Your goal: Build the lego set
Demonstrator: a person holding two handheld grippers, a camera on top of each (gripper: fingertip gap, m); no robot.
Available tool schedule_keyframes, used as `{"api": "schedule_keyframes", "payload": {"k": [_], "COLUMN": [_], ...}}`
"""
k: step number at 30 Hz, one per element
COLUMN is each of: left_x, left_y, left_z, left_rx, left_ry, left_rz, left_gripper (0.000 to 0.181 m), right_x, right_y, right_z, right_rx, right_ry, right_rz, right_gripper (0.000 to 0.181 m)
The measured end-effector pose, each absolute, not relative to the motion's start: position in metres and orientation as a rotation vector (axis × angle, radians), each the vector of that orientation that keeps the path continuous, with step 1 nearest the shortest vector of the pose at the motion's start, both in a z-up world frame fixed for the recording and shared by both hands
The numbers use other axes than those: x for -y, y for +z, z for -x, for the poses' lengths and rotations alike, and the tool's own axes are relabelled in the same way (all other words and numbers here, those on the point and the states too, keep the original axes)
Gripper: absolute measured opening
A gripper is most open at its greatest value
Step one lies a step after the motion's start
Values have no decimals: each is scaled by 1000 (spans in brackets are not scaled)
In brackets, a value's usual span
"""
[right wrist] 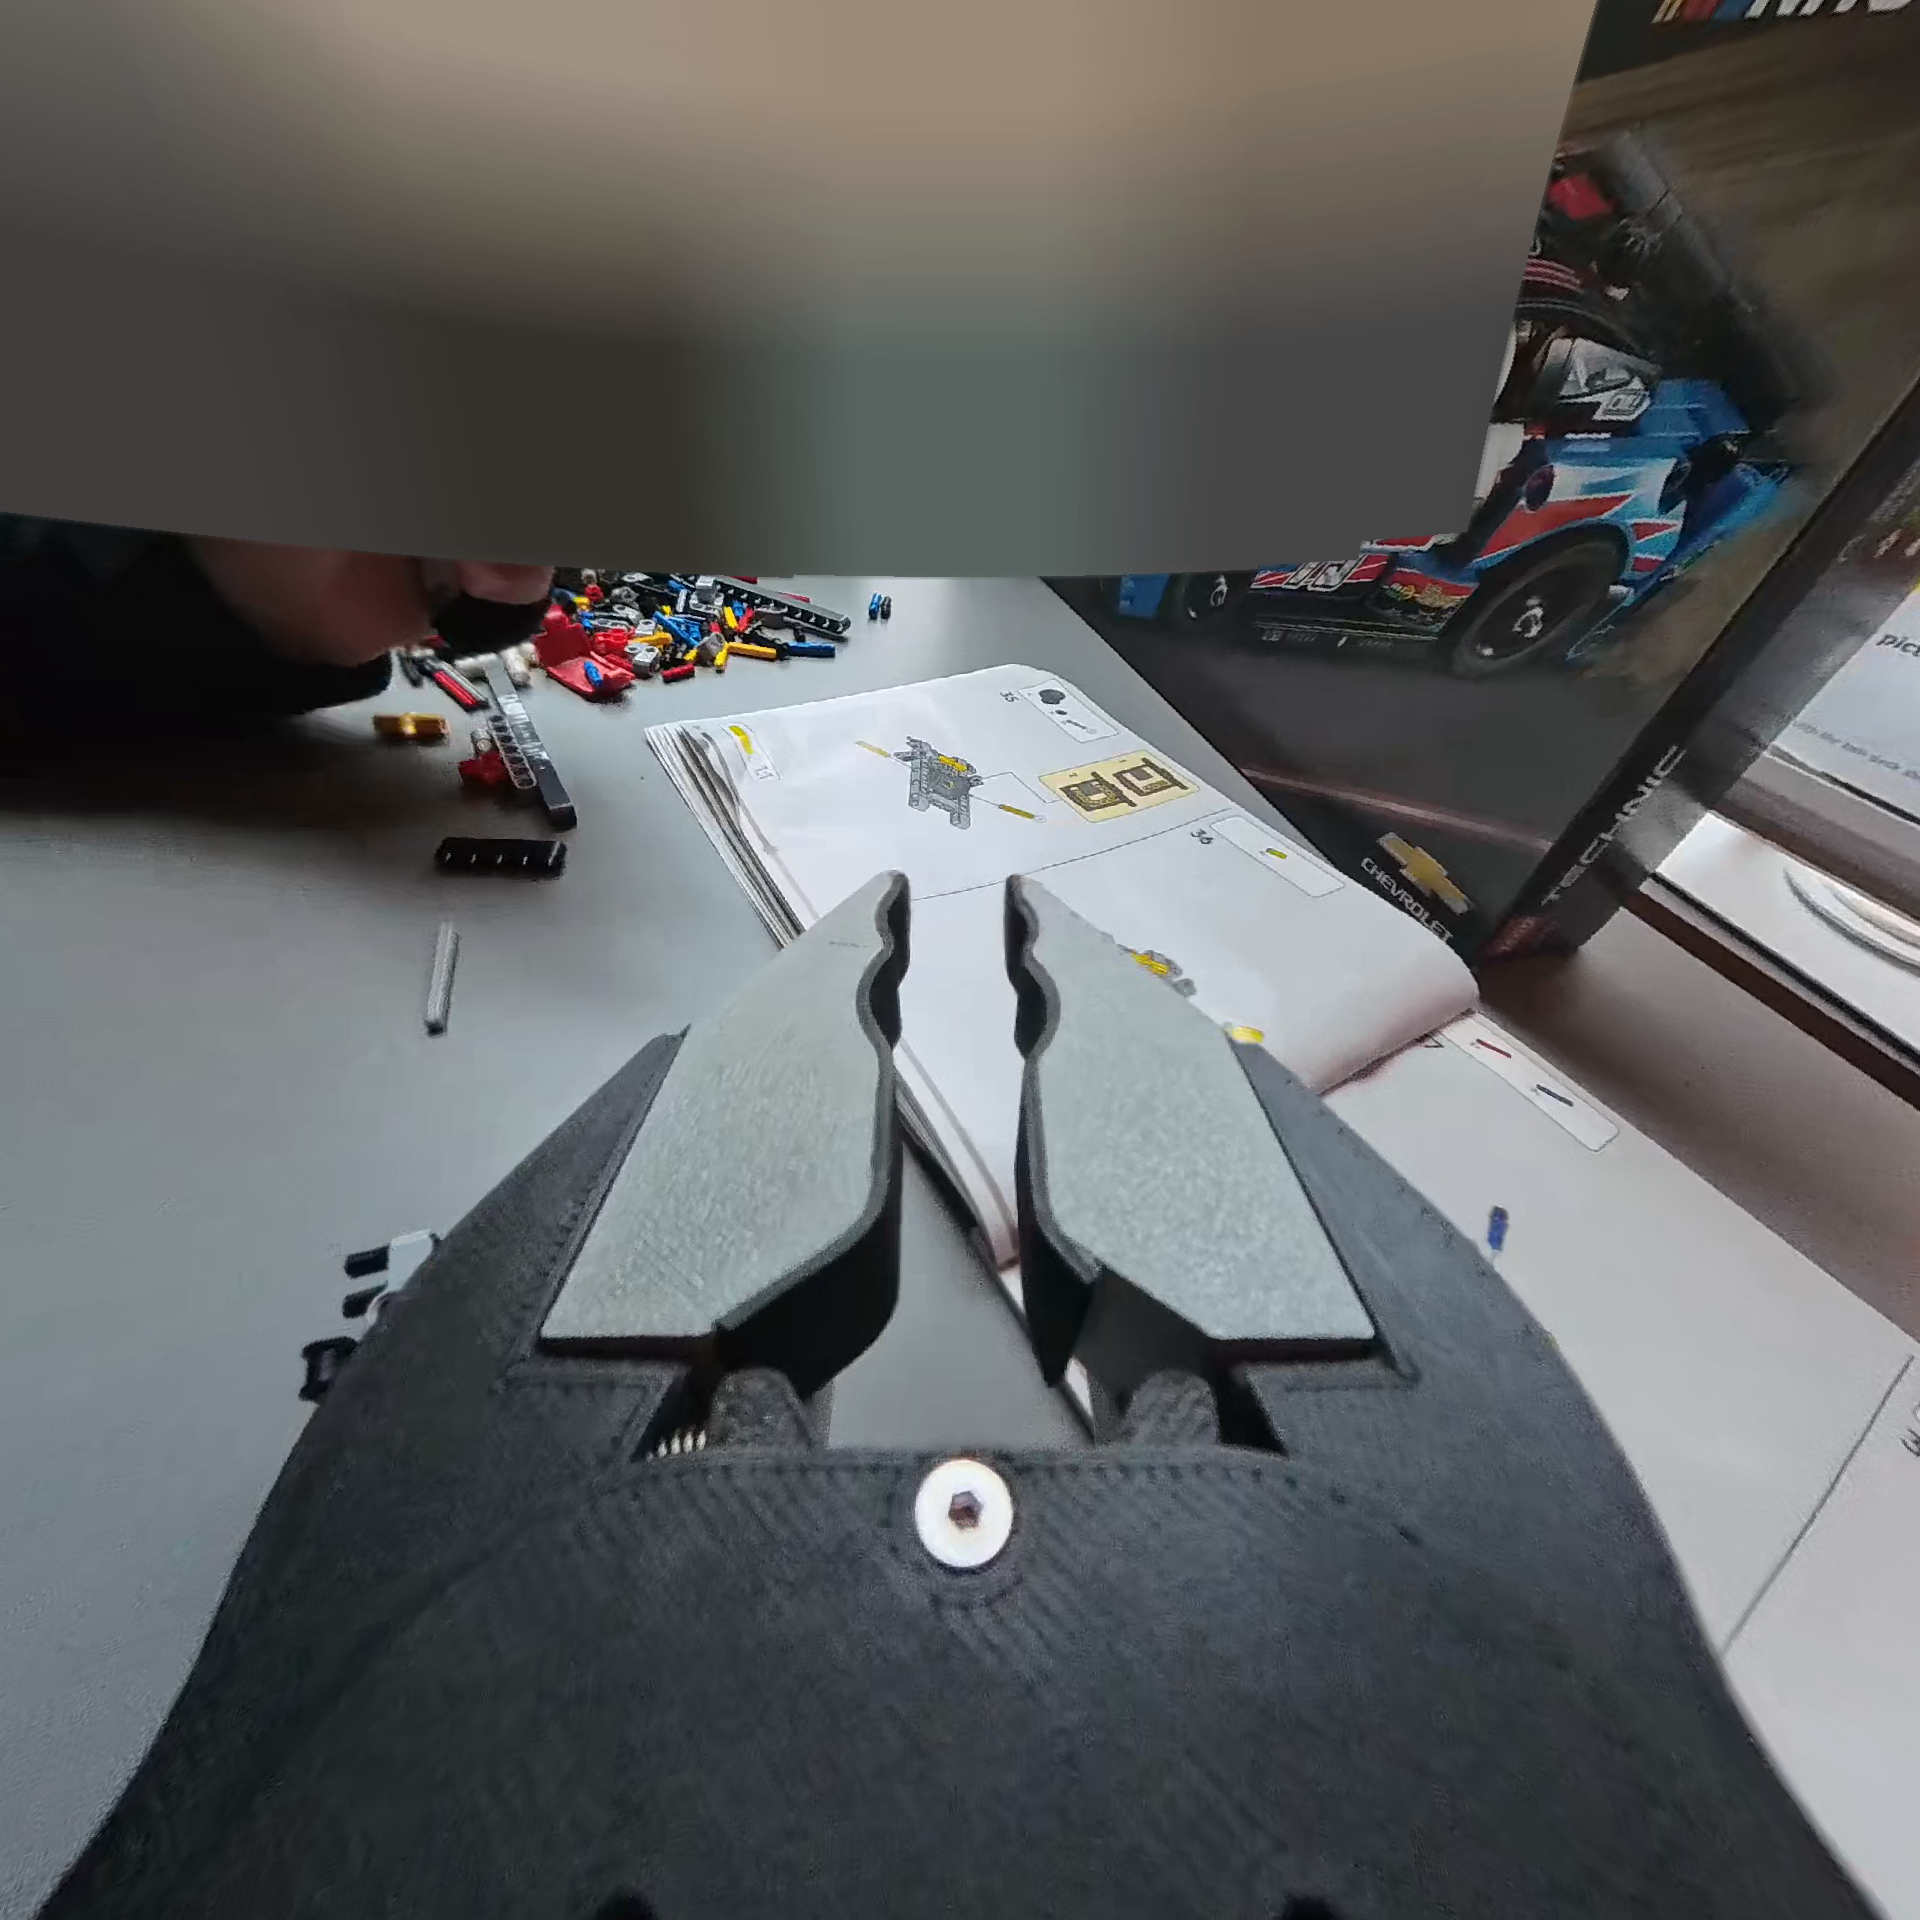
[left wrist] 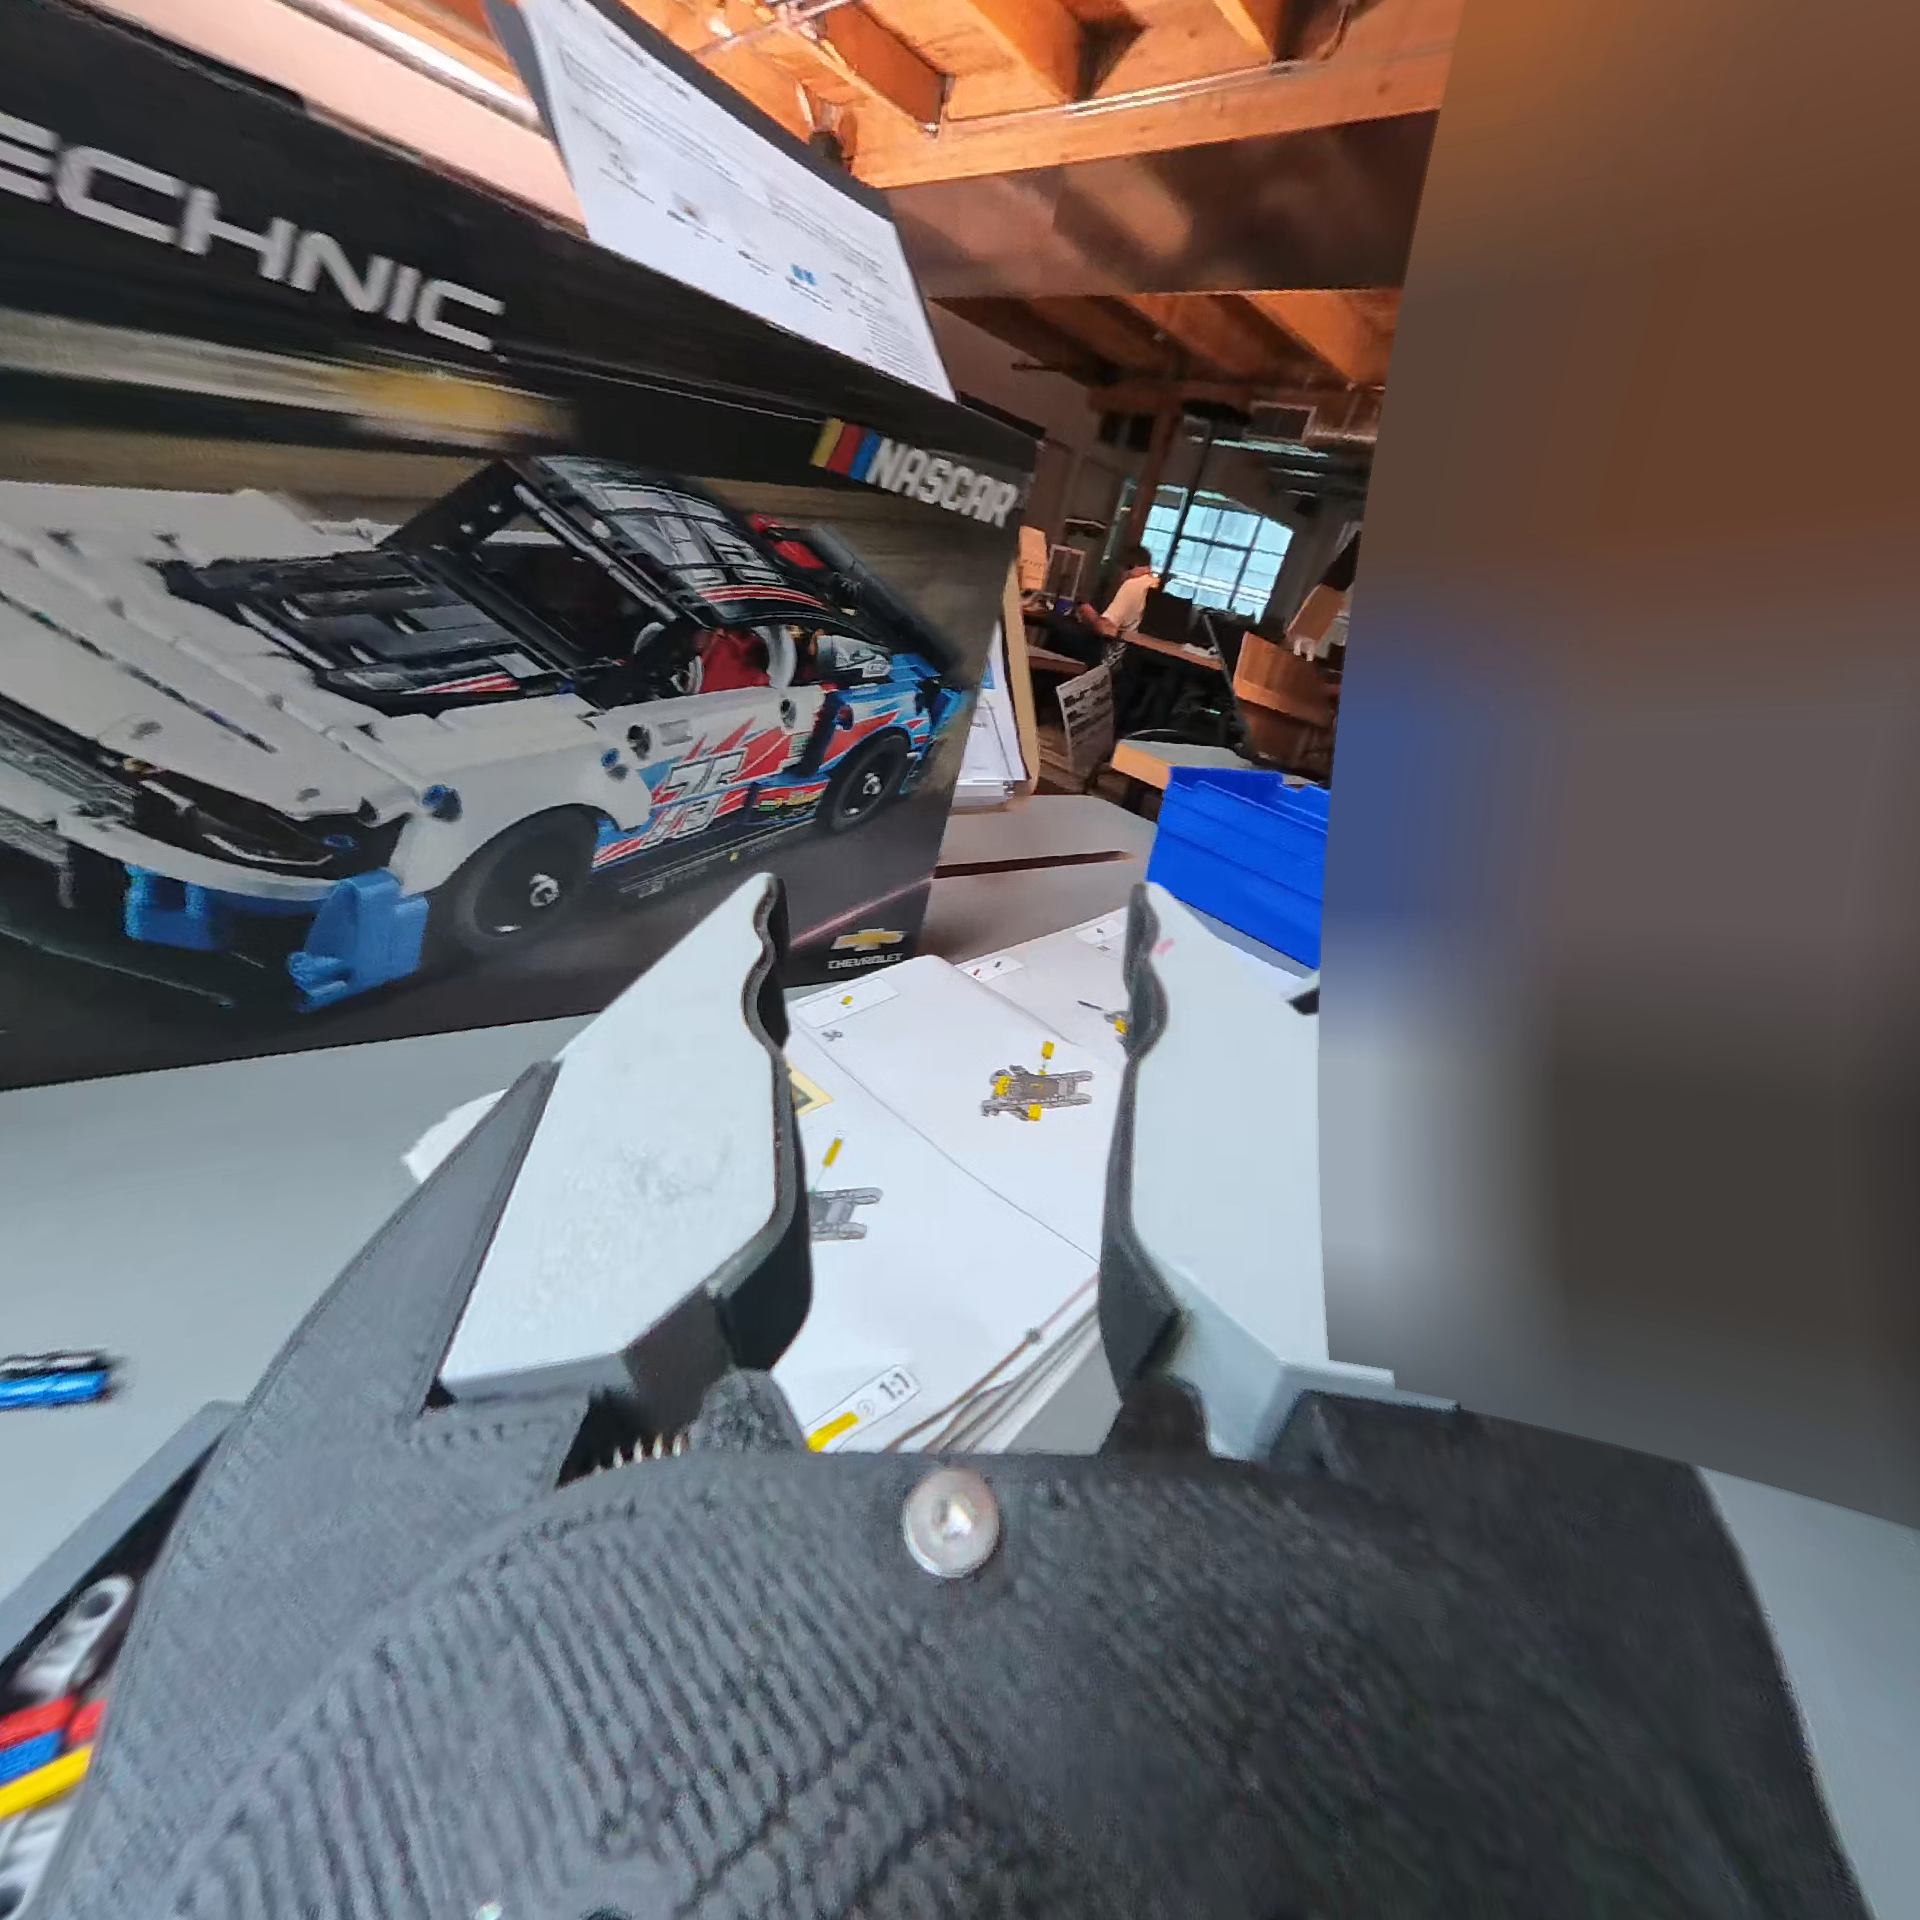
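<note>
Bench [right wrist: 208,1039]: grey, carrying everything, spreading out around the instruction booklet.
Set box [left wrist: 468,675]: large, dark, printed with a white, blue and red race car; standing upright on the bench just behind the booklet, its lower edge running close along the booklet's far side.
Sheet of paper [left wrist: 748,197]: white, printed, leaning over the top edge of the box, well above the booklet.
Blue bin [left wrist: 1242,852]: sitting on the bench beyond the booklet's far corner in the left wrist view, partly cut off by a blurred patch.
Instruction booklet [right wrist: 1039,790]: lying open and flat on the bench, showing build diagrams with small grey and yellow parts; serving as the landmark here.
Left gripper [left wrist: 951,904]: hanging over the booklet, jaws spread wide apart, gripping nothing.
Right gripper [right wrist: 956,883]: hovering over the booklet's near edge, jaws parted by a narrow gap, gripping nothing.
Loose lego pile [right wrist: 675,634]: red, blue, yellow, black and grey pieces heaped on the bench beyond the booklet's left corner, in the right wrist view.
Hand [right wrist: 343,613]: resting at the pile's left side, far left of the booklet.
Black beam [right wrist: 501,856]: short, lying alone on the bench left of the booklet.
Grey axle [right wrist: 441,977]: thin, lying on the bench left of the booklet, nearer than the black beam.
</note>
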State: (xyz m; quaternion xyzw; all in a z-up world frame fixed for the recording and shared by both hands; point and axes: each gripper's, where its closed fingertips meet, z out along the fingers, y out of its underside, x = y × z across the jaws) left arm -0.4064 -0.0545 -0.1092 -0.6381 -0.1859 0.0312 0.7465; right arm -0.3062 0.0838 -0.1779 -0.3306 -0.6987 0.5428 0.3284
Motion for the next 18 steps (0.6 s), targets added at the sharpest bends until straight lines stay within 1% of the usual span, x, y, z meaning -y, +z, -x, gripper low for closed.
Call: {"api": "schedule_keyframes", "payload": {"k": [1, 4, 7, 9, 11, 12, 14, 18], "left_x": [60, 99, 140, 168, 192, 199, 207, 230], "left_y": [-106, -88, -94, -119, -133, -134, -132, -153], "left_z": [412, 439, 464, 475, 461, 445, 408, 374], "left_rx": [427, 479, 559, 667, 716, 718, 666, 698], "left_ry": [75, 243, 377, 406, 357, 297, 203, 270], "left_rz": [1396, 1393, 1505, 1687, 1818, 1844, 1892, 2055], "left_gripper": [63, 47, 38, 43, 37, 36, 29, 22], "right_x": [-85, -88, -86, -83, -82, -82, -80, -76], "right_y": [-178, -177, -175, -174, -175, -176, -176, -180], "right_z": [307, 308, 308, 307, 306, 306, 304, 304], "right_rx": [1829, 1809, 1790, 1797, 1809, 1816, 1829, 1854], "right_ry": [1419, 1401, 1447, 1478, 1457, 1437, 1416, 1368], "right_rz": [880, 888, 904, 908, 898, 891, 865, 827], "right_gripper": [16, 15, 16, 16, 15, 15, 13, 12]}}
